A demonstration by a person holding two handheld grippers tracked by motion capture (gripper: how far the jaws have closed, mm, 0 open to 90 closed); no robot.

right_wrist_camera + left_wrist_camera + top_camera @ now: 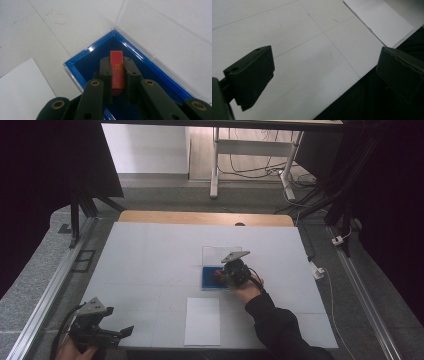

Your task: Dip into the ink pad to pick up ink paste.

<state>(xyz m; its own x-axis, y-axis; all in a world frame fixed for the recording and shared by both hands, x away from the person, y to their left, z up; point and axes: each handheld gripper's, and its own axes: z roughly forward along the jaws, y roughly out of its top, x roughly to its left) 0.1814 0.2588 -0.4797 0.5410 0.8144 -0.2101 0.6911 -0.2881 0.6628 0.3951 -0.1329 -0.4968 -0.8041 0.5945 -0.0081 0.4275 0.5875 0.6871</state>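
Black jaws of the right gripper clamped a small red stamp over the blue tray; rigid, light, best held by its flat sides. Left gripper hung wide open, empty, above the counter.

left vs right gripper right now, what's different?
The left gripper is open and holds nothing; the right gripper is shut on the red block. The left hangs over the table's near left corner; the right is over the blue case, mid-table. Both are hand-held with black fingers.
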